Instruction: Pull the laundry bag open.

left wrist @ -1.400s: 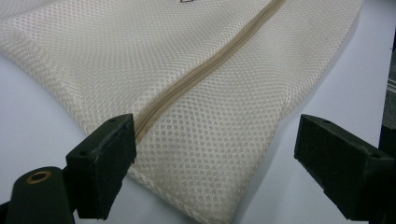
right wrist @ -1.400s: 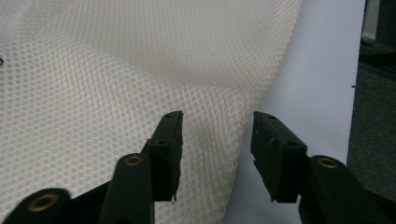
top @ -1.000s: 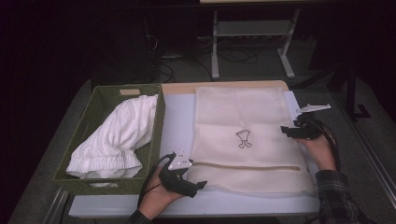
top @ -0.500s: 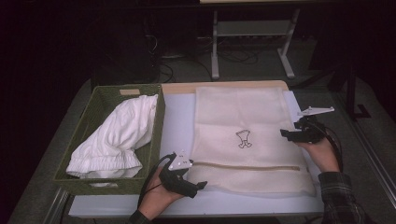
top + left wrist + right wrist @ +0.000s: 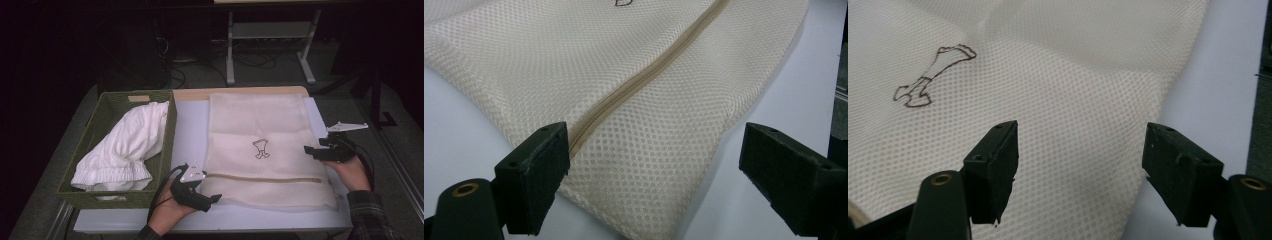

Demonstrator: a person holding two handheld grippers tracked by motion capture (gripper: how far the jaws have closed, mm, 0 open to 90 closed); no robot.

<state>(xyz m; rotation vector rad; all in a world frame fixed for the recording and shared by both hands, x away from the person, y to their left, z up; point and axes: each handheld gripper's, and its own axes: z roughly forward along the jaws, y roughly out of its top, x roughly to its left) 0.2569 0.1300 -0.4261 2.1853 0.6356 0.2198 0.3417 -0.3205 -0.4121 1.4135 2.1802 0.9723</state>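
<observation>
White table [image 5: 195, 125] bears a mesh bag [image 5: 260, 125] — both grippers spread, empty.

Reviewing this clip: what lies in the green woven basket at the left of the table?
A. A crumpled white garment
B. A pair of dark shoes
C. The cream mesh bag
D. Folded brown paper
A: a crumpled white garment fills the green basket, while the cream mesh bag lies flat on the table beside it.

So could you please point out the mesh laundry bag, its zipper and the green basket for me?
mesh laundry bag [image 5: 260, 120]: high view, on the plain upper panel above the printed drawing.
zipper [image 5: 644, 82]: left gripper view, midway along the tan strip.
green basket [image 5: 95, 131]: high view, on its left woven wall.
</observation>
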